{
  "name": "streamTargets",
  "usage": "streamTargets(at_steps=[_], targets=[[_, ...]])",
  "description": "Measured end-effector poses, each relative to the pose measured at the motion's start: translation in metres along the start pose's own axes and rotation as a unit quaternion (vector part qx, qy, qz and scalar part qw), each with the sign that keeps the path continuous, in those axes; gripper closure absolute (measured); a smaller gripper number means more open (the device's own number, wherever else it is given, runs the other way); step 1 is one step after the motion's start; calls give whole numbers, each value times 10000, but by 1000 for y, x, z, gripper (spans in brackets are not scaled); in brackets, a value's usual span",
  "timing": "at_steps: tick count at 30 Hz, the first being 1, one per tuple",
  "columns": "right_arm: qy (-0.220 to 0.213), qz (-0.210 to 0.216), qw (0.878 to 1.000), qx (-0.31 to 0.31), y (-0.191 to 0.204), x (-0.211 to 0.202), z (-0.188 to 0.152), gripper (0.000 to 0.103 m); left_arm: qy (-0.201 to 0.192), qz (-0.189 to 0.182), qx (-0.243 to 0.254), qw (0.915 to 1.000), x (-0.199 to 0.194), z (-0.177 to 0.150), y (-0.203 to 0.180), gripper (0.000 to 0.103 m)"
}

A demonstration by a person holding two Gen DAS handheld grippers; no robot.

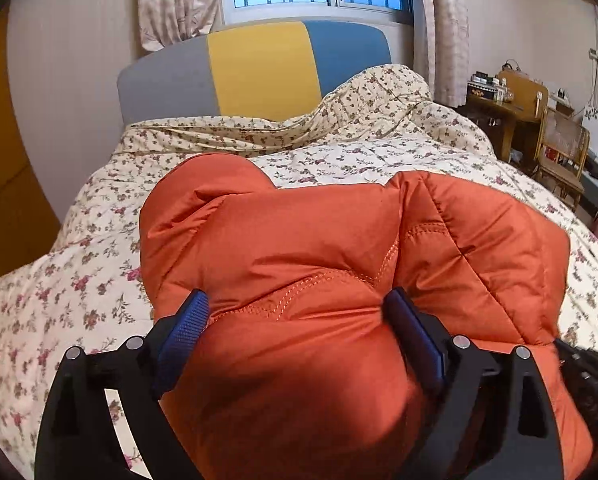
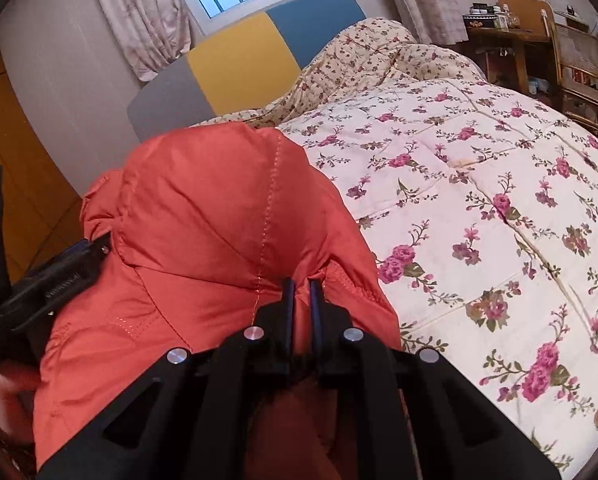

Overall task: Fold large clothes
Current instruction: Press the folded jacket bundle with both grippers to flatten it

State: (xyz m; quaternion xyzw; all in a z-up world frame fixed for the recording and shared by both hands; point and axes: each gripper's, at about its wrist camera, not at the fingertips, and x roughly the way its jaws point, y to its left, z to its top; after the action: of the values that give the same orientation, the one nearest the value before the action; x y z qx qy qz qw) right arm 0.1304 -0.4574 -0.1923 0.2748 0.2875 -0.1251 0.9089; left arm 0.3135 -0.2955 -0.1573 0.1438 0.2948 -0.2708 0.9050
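Black gripper arms with blue pads fill the near edge of both views. My left gripper (image 1: 295,312) stands wide open, with a puffy bulge of the orange quilted down jacket (image 1: 339,248) swelling between its pads (image 1: 187,320); I judge they touch the fabric at most lightly and do not clamp it. My right gripper (image 2: 302,292) is closed on a thin fold of the same jacket near its stitched seam. The jacket lies bunched on the near part of the floral quilted bedcover (image 2: 479,200), well before the grey, yellow and blue headboard (image 1: 259,68) at the far end.

I see one risk: the slippery padded cloth is held by the right side only. If I pull now, the loose left side may slide away and the fold may open again.
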Motion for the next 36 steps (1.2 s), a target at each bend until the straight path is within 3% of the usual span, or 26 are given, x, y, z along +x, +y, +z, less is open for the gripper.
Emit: streamTargets(at_steps=[4,7,11,14,17,22,26,36], targets=[[-221,-58,9997,-87,3,-34,13,75,17,-95,-37,9999,-15,0,5,11],[-497,112,9985,-208,16,-59,29,75,72,-137,-374,9992,-33,-4,13,8],[-510,355,9965,-565,51,-61,59,75,167,-171,-751,9969,-49,-6,15,8],[-383,474,9949,-800,77,-42,79,75,200,217,-679,9973,-48,8,9,8],[-171,249,9930,-1142,92,-5,90,75,186,319,-837,9958,-45,25,12,8],[162,-13,9930,-1167,72,53,89,78,130,418,-846,9955,-28,49,10,8],[193,18,9956,-916,54,67,82,78,509,405,-743,9951,7,44,7,7],[488,-79,9952,-847,43,101,80,78,650,424,-810,9937,44,36,4,3]])
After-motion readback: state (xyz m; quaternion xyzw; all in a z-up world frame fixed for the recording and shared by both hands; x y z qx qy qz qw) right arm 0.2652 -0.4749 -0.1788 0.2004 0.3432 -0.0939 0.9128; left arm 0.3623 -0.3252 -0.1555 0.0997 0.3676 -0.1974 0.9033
